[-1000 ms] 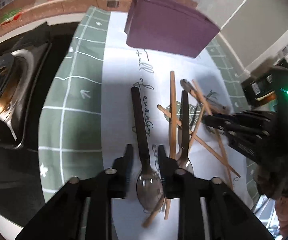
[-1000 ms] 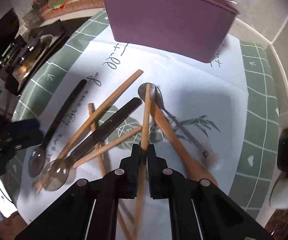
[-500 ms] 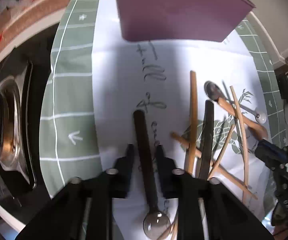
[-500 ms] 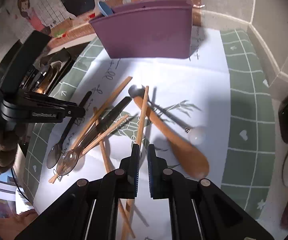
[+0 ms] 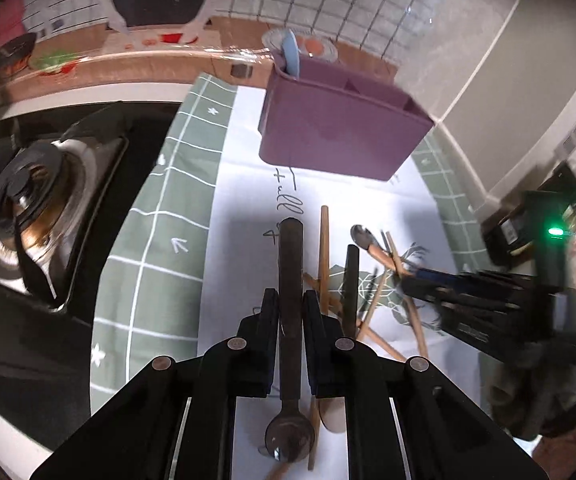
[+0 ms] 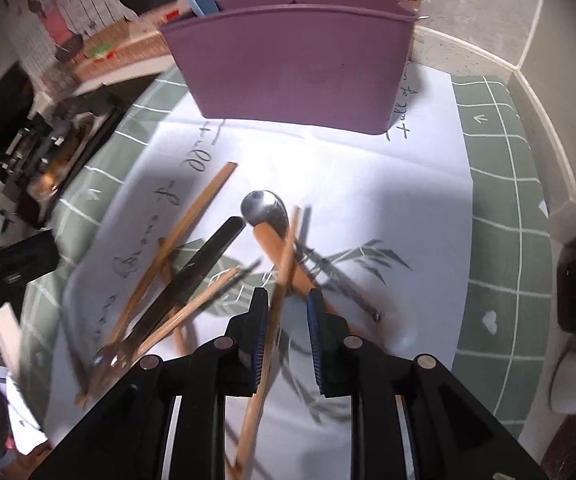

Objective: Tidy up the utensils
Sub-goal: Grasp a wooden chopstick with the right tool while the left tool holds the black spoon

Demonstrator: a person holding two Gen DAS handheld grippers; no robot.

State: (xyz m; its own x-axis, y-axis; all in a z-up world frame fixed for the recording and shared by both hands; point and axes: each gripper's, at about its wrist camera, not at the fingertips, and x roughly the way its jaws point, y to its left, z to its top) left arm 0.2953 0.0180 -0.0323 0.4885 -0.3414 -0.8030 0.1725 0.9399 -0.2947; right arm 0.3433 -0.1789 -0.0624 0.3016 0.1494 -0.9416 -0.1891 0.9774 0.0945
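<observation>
On the white printed mat [image 5: 244,208], beside the gas burner [image 5: 28,200] at far left, the left gripper [image 5: 291,312] is clenched on a dark-handled spoon [image 5: 291,264], handle pointing toward the purple utensil holder [image 5: 339,132]. Further right, the right gripper [image 6: 287,312] hangs with jaws released, a wooden chopstick [image 6: 278,292] between them, over the loose pile containing a wooden spoon [image 6: 276,248].

A gas stove burner [image 5: 28,196] sits left of the green grid-patterned mat [image 5: 156,248].
</observation>
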